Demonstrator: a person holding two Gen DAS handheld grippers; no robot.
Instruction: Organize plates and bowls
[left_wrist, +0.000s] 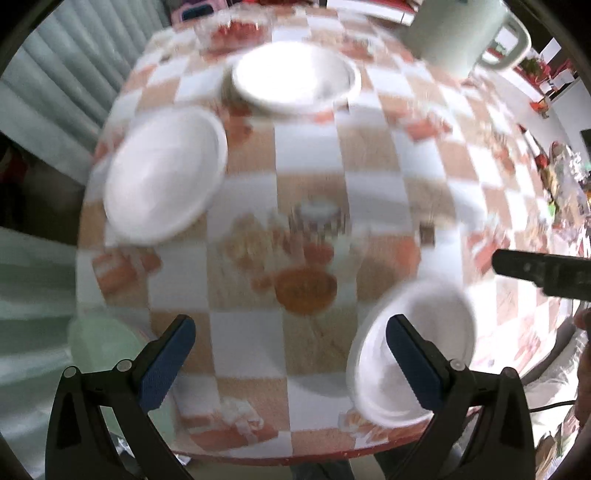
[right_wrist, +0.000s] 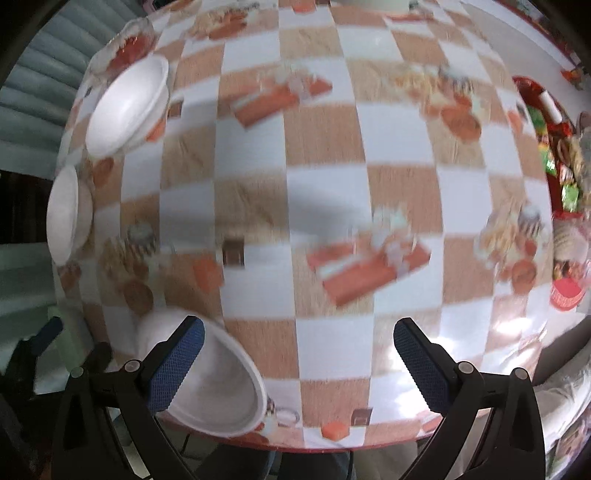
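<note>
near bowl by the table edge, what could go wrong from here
1. The near bowl sits close to the table edge; a nudge from the open left gripper could tip it off.
2. Both views are motion-blurred, so a fast approach may misjudge the rim.
3. The open right gripper hovers beside it; the two could collide.

No text, label, brand, number or sign could be read in either view. Both pictures were blurred by motion. The cloth on the worktop carried only printed pictures and checks, with no letters that could be made out. The packets at the right edge of the right wrist view were coloured, but any print on them was too small and smeared to read. The white mug at the top of the left wrist view showed no lettering.
</note>
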